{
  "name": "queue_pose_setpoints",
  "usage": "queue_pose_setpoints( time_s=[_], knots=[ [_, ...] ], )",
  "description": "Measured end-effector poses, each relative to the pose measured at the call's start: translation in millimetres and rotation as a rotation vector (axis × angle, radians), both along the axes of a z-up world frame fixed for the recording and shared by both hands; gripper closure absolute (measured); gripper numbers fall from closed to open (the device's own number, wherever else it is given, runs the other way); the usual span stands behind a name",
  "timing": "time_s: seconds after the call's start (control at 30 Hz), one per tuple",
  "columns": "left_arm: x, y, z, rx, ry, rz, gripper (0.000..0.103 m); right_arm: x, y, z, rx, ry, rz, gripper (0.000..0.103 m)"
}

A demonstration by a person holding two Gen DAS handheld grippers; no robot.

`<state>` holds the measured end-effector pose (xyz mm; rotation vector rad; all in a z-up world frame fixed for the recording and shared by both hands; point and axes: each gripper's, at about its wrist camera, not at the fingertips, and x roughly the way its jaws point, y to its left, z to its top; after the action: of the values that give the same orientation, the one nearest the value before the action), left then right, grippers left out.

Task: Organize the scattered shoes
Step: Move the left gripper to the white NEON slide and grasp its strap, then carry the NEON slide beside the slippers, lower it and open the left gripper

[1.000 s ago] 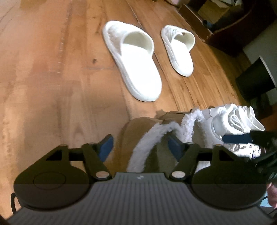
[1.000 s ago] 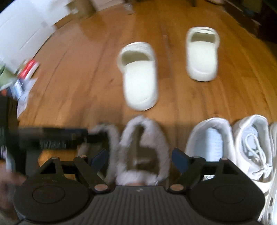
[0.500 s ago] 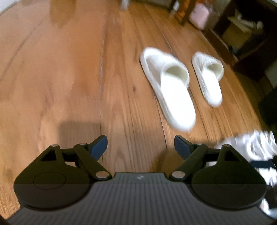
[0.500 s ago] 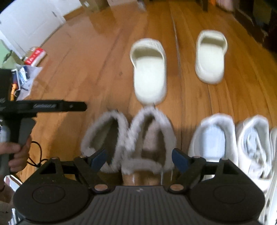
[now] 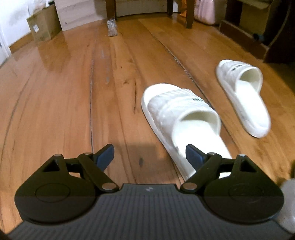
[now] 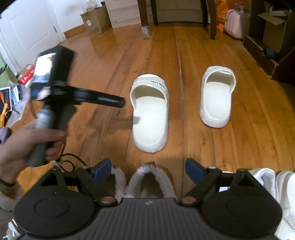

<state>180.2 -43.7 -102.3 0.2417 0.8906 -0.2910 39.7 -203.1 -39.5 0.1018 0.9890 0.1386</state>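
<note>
Hovering left gripper (image 5: 149, 154): hangs over the glossy wooden plank floor (image 5: 64, 103), blue-padded fingers spread wide and closing slightly, nothing pinched; the gap frames bare floor, and the right-hand pad overlaps the heel end of a slide.
Right gripper (image 6: 148, 169): tilted down at the floor, fingers wide and opening, gripping nothing; below the gap lie the fleece collars of two slippers.
Near white moulded rubber slide (image 5: 181, 118): flat on the floor, sole down, strap end pointing away from the left wrist camera, heel toward the left gripper; in the right wrist view it (image 6: 150, 112) sits just beyond the slippers.
Far white rubber slide (image 5: 243, 96): same make, to the right of the first, well apart from it, roughly parallel; seen also from the right wrist (image 6: 216, 96).
Tan slippers with cream fleece lining (image 6: 147, 181): a pair side by side, touching, openings up, at the near edge of the right wrist view.
White lace-up sneakers (image 6: 274, 186): to the right of the slippers, partly hidden by the right gripper's body.
Left hand (image 6: 27, 140): wrapped around the left gripper's handle, a black cable trailing below.
Background: brown cardboard box (image 6: 95, 20) by the white door (image 6: 27, 31); dark wooden chair legs (image 6: 145, 13); pink bag (image 6: 237, 22).
</note>
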Motion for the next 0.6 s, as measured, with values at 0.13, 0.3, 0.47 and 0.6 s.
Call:
queue_pose_setpoints(
  time_s=[0.13,0.3,0.47,0.6],
  knots=[
    [24.7,-20.4,-21.7,0.042,-0.013,-0.004,0.018,7.2,-3.1,-6.6,0.028,0.005,-0.003,0.015],
    [44.8,-23.5,-33.1,-0.031,-0.001,0.073,0.087,10.7,-11.4,-14.1,0.063,0.014,-0.026,0.015],
    [44.9,-16.8,-26.4,-0.073,-0.029,0.149,0.092,6.0,-15.4,-10.2,0.070,0.019,-0.057,0.015],
    [33.4,-1.6,-7.3,-0.111,-0.050,0.171,0.092,2.7,-15.6,4.5,0.084,0.015,-0.074,0.015]
  ],
)
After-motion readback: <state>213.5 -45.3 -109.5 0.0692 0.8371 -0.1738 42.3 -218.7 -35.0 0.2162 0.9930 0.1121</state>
